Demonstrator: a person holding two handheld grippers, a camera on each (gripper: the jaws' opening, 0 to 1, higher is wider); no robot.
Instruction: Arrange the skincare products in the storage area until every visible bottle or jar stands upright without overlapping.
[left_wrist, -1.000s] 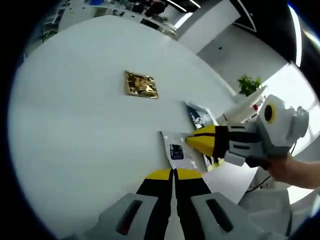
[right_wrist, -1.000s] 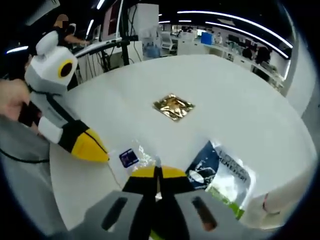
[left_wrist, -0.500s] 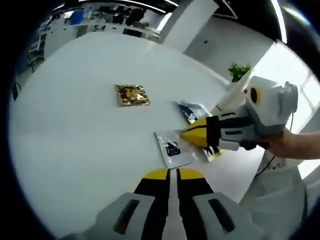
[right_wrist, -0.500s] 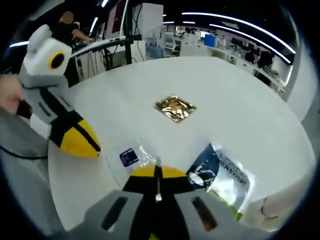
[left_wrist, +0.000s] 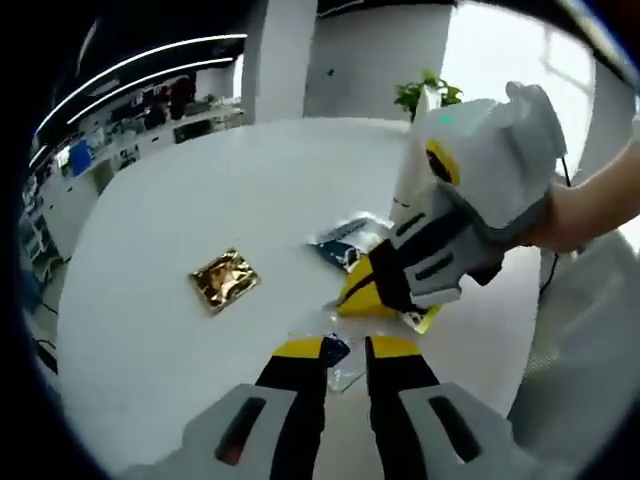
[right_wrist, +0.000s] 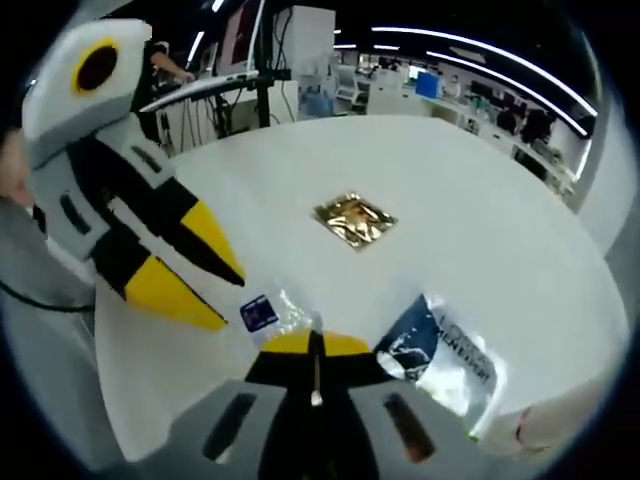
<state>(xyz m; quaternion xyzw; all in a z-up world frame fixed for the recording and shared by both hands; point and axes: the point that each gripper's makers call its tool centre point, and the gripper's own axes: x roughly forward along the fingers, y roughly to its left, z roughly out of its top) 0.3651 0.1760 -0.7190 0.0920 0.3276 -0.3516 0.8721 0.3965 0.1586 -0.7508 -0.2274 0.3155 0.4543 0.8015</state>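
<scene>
A clear sachet with a blue label (left_wrist: 335, 352) lies on the round white table (left_wrist: 180, 200), between the parted jaws of my left gripper (left_wrist: 346, 348). My right gripper (left_wrist: 352, 296) reaches in from the right, jaws shut, its yellow tips at the sachet's far edge. In the right gripper view the same sachet (right_wrist: 262, 312) runs in under my right gripper (right_wrist: 315, 345), whose jaws pinch its edge. The left gripper (right_wrist: 232, 298) stands open just left of it. A gold sachet (left_wrist: 225, 280) (right_wrist: 355, 218) lies flat farther out. A dark blue and green sachet (left_wrist: 345, 240) (right_wrist: 440, 355) lies beside the clear one.
A white container (left_wrist: 415, 150) with a red mark (right_wrist: 530, 425) stands near the table's edge, behind the right gripper. A hand (left_wrist: 590, 205) holds the right gripper. Office desks and a potted plant (left_wrist: 425, 92) stand beyond the table. Bare table surrounds the gold sachet.
My left gripper has opened and closed in on the clear sachet, which now sits between its jaws. The right gripper has stayed shut at the sachet's edge.
</scene>
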